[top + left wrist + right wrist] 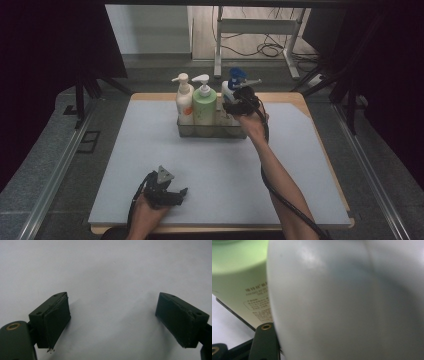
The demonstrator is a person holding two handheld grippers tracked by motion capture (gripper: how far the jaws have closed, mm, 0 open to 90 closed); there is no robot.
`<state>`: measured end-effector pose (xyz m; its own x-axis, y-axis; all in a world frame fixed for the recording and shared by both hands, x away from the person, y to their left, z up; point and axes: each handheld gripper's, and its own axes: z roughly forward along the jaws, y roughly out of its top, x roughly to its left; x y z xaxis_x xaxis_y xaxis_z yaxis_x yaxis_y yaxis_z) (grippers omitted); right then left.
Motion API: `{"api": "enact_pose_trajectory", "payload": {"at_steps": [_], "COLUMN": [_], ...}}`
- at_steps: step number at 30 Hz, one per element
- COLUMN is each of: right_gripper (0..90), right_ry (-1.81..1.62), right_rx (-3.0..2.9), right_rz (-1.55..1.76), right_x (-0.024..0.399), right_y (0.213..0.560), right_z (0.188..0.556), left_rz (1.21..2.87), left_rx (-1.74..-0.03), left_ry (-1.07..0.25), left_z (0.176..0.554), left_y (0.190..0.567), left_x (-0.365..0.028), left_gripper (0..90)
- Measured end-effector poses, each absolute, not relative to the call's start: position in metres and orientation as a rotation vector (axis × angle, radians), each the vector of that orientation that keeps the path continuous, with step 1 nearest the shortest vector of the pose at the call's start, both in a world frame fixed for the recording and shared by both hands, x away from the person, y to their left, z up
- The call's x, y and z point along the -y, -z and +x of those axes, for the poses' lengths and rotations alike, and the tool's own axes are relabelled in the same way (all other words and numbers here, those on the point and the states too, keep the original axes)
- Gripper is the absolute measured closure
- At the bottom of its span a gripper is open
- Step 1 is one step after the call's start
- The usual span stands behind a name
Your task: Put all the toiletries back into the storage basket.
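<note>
A white bottle with a blue pump (234, 80) stands at the right end of a clear tray (210, 132). My right gripper (240, 107) is shut on its body from the near side. In the right gripper view the white bottle (342, 302) is very close, and the left finger (265, 340) presses against its side. A green pump bottle (204, 106) (239, 277) stands just left of it in the tray. A white bottle with an orange label (184, 102) is at the tray's left end. My left gripper (181, 195) (112, 317) rests open on the mat, nothing between its jaws.
A pale grey mat (150, 150) covers the wooden table (300, 97). The tray sits at the mat's far middle. Beyond the table are a white frame with cables on the floor (260, 47) and dark curtains at both sides.
</note>
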<state>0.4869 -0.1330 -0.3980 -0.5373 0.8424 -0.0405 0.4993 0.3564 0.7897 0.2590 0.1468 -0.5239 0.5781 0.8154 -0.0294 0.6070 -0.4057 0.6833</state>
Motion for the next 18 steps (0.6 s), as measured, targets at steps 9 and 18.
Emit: {"api": "enact_pose_trajectory", "payload": {"at_steps": [9, 18], "right_gripper": [37.4, 37.1], "right_ry": [-1.031, -1.028], "right_rx": [-2.193, -2.195], "right_rz": [1.195, 1.203], "right_x": [0.133, 0.1333], "right_y": [0.4081, 0.4078], "right_z": [0.4879, 0.4888], "left_rz": [2.151, 2.152], "left_rx": [-1.131, -1.129], "left_ry": [-0.408, -0.41], "left_z": [0.2588, 0.2588], "left_y": [0.5238, 0.5237], "left_x": [-0.1467, -0.1467], "left_gripper": [11.8, 11.8]}}
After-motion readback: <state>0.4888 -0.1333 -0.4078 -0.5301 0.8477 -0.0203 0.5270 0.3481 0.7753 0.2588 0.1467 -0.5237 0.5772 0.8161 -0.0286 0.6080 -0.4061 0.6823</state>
